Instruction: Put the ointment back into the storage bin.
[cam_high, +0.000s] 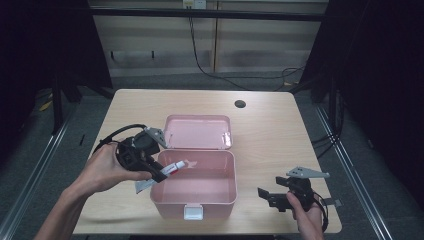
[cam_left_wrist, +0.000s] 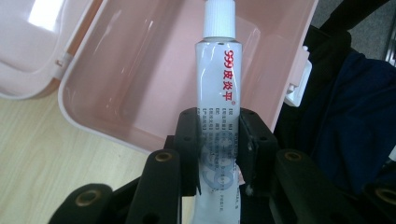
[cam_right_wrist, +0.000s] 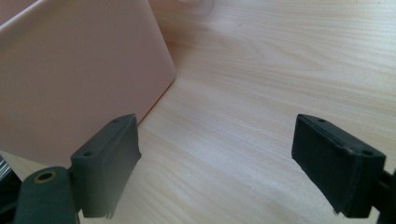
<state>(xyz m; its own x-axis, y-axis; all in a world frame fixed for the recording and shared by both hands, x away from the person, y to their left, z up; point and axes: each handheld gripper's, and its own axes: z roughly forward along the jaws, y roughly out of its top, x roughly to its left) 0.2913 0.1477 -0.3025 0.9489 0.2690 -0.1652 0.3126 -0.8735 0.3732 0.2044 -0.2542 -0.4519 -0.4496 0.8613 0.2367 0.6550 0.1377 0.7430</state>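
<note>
Now, left gripper (cam_high: 159, 172) jaws clamping ointment tube (cam_left_wrist: 219, 93) over pink box (cam_high: 227, 197), right gripper (cam_high: 270, 196) jaws wide

Tube (cam_left_wrist: 218, 93): lower end cut off by the bottom edge of the left gripper view; middle section covered on both sides by the left hand-held gripper (cam_left_wrist: 218, 140). Small grey print on it too fine to read. Pink box (cam_right_wrist: 70, 79): cropped by top and left edges in the right gripper view, inside hidden. Person's right hand (cam_high: 307, 215): cut off at the near edge of the high view.
</note>
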